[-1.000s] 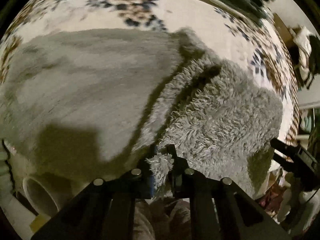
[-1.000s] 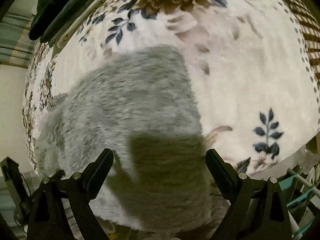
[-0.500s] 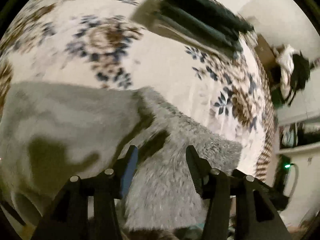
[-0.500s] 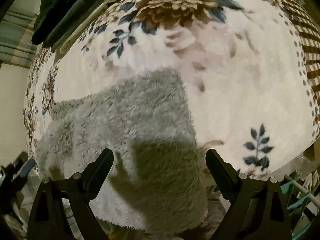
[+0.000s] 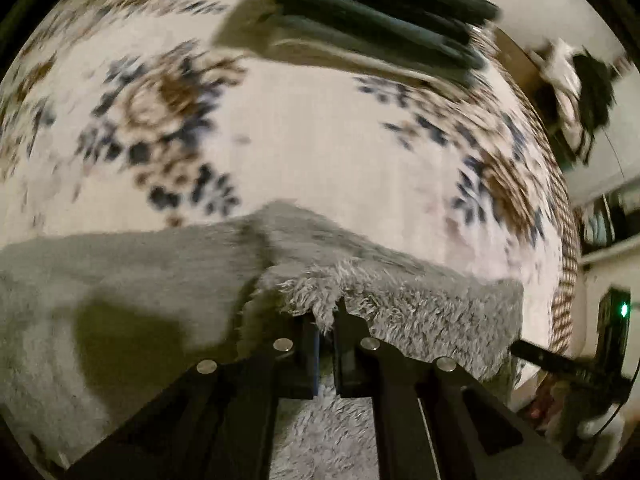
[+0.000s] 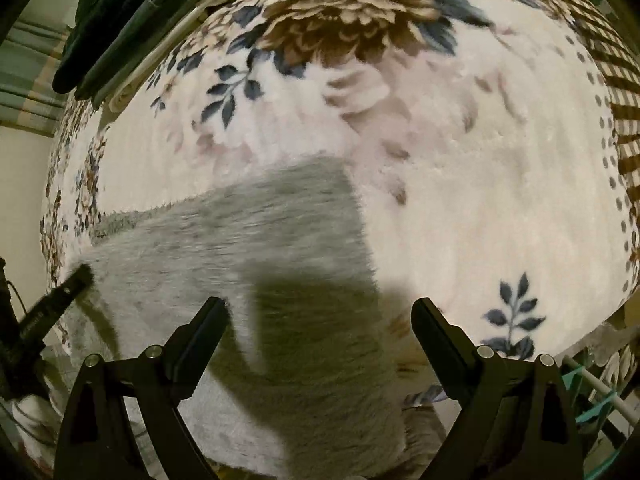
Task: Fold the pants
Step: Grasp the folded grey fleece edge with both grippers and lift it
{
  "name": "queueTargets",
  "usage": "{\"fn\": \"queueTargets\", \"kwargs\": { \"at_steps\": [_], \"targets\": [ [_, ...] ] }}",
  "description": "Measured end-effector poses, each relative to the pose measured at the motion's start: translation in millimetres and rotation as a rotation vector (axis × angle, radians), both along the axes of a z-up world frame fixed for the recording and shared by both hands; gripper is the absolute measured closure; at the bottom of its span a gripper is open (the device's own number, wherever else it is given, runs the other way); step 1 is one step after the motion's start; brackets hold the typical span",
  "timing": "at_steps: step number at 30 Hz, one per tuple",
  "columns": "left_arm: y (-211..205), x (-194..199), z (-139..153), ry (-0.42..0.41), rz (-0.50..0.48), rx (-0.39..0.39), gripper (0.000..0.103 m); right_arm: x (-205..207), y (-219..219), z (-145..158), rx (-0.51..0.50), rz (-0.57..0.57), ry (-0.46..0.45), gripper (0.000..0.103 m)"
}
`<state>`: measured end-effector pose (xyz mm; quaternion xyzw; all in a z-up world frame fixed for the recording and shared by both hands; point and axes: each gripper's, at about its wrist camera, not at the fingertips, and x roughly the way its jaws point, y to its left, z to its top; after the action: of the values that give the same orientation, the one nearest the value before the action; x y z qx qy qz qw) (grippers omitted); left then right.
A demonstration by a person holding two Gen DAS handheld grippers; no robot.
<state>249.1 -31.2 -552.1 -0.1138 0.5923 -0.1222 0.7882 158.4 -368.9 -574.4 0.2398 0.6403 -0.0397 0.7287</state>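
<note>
Left hand-held gripper pinching fluffy edge of grey pants w/ fingers together; right hand-held gripper spread wide above pants, on floral blanket.

I am in a bedroom at home. Under me is a bed with a plush floral blanket, cream with brown blooms and navy leaves. A stack of folded dark clothes sits at its far edge, and striped curtains hang beyond.
</note>
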Motion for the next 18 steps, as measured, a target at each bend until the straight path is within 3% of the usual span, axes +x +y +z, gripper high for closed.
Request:
{"fn": "queueTargets", "kwargs": {
  "at_steps": [2,5,7,9,11,15,16,17,18],
  "targets": [
    [5,1,-4,0.018,0.011,-0.014,0.100,-1,-1,-2,0.002,0.001,0.003,0.008],
    [12,-1,-7,0.063,0.031,-0.099,0.095,-2,-3,-5,0.015,0.007,0.007,0.008],
    [21,-6,-6,0.094,0.067,-0.137,0.085,-2,-7,-13,0.052,0.018,0.023,0.008],
    [32,-15,-4,0.089,0.119,-0.193,0.064,-3,-11,-27,0.116,0.026,0.045,0.008],
    [45,-26,-6,0.092,0.168,-0.243,0.055,-5,-15,-41,0.201,0.028,0.060,0.008],
    [52,-36,-25,0.148,0.203,-0.260,0.050,-6,-24,-62,0.353,-0.006,0.076,0.009],
    [49,-36,-31,0.161,0.193,-0.250,0.050,-5,-23,-61,0.355,0.002,0.047,0.019],
    [45,-35,-37,0.178,0.176,-0.242,0.050,-3,-22,-59,0.350,0.014,0.033,0.040],
    [37,-36,-45,0.200,0.143,-0.215,0.050,-1,-20,-58,0.326,0.028,0.030,0.048]
  ]
}}
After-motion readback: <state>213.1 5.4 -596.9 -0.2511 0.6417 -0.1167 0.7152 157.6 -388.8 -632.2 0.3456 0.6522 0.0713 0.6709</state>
